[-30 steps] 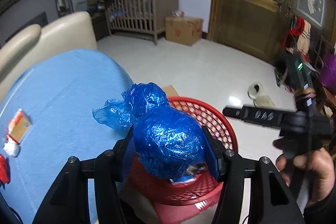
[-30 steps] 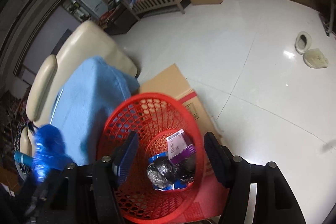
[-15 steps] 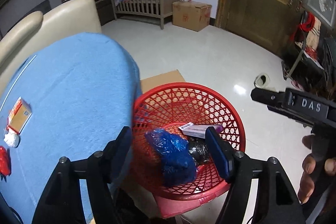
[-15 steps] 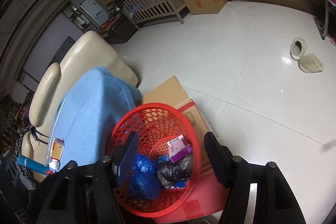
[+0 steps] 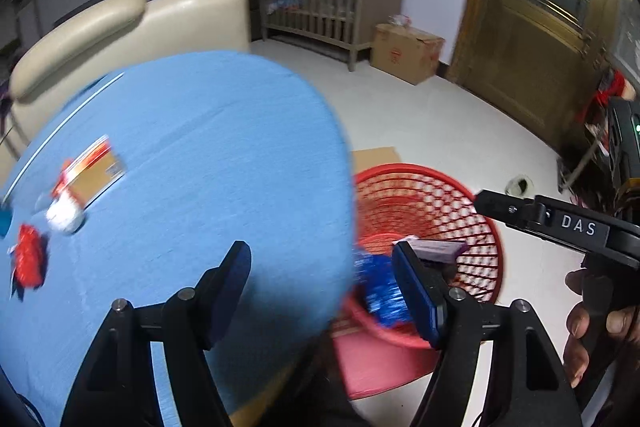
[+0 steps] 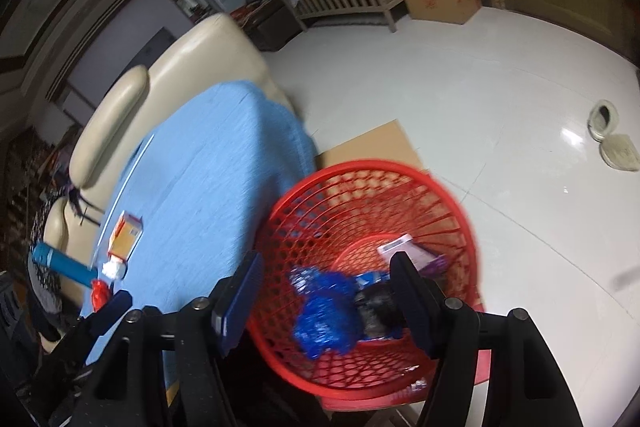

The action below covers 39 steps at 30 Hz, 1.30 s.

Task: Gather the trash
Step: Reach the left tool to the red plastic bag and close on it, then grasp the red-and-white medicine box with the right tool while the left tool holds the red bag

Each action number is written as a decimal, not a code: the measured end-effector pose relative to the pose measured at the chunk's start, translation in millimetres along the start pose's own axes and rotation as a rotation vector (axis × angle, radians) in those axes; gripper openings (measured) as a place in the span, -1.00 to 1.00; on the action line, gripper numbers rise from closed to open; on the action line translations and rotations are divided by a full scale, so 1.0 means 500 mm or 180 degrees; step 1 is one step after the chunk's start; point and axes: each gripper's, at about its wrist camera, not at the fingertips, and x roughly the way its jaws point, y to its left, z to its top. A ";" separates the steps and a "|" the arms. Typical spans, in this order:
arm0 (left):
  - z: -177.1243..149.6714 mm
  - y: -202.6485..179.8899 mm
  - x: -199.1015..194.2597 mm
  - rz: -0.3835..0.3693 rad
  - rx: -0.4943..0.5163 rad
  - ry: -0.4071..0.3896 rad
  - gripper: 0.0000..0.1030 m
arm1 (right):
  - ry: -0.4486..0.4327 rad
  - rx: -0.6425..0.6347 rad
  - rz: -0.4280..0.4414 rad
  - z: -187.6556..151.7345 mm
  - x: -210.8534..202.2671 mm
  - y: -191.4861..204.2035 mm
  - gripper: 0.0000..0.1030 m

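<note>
Beside the blue-clothed table [image 5: 208, 155] stands the red mesh basket [image 6: 400, 183], holding a crumpled blue bag [image 6: 320, 315], a purple-and-white box [image 6: 404, 247] and a dark wad. Both the left gripper [image 5: 320, 291] and right gripper [image 6: 324, 291] gape empty; the left's jaws have just been opening.

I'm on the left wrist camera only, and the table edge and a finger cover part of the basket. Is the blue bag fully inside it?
Observer: Yes. The right wrist view shows the blue bag lying wholly inside the red basket, down on its bottom.
Operator: Is anything right next to it in there?
Observer: A crumpled black bag lies against its right side.
Operator: Anything near the red wrapper that I'm missing?
Observer: A teal cylinder lies just beside it, at the edge of the blue table.
</note>
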 end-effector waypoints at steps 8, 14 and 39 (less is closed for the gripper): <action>-0.051 0.229 -0.020 0.0487 -0.0660 0.0019 0.43 | 0.0325 -0.0291 0.0092 -0.044 0.091 0.106 0.35; -0.075 0.444 -0.041 0.1146 -0.1221 -0.0040 0.43 | 0.0489 -0.0548 0.0173 -0.068 0.140 0.191 0.35; -0.209 0.592 -0.062 0.1085 -0.1476 -0.0208 -0.18 | 0.0597 -0.2006 0.0390 -0.070 0.358 0.688 0.35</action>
